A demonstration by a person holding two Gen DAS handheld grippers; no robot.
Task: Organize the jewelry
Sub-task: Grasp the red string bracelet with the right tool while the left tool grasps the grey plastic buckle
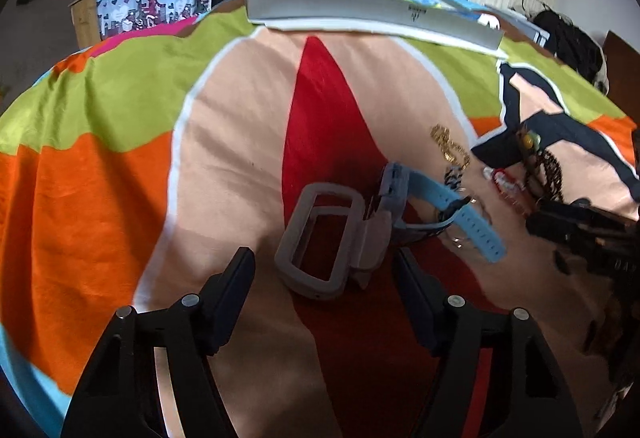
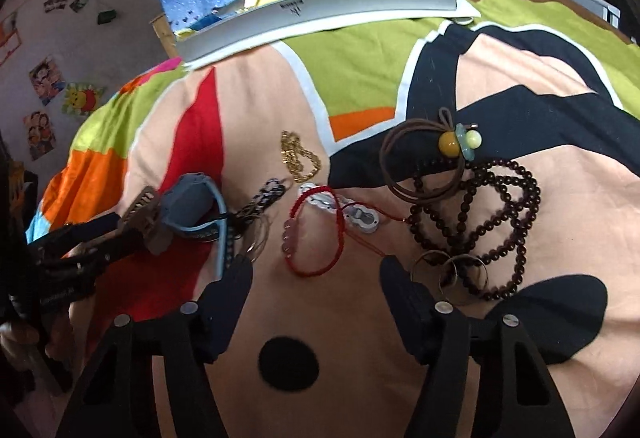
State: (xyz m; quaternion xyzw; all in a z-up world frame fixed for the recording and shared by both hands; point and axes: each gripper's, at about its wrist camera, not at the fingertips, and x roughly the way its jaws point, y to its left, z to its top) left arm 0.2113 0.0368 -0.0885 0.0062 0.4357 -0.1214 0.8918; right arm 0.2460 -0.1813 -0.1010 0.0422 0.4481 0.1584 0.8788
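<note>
Left wrist view, L tongs (image 1: 324, 270) apart, blue watch (image 1: 460, 205) strap blurred, R tongs (image 2: 316, 274) apart over red bracelet (image 2: 316, 234).

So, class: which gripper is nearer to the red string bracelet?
Right. The right gripper hangs open just short of the red string bracelet; the left gripper is off to that bracelet's left, open near the grey frame.

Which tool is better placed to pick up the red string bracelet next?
Right. The right tool is open with the red string bracelet lying just ahead between its fingers. The left tool, also open, faces the grey watch case instead.
</note>
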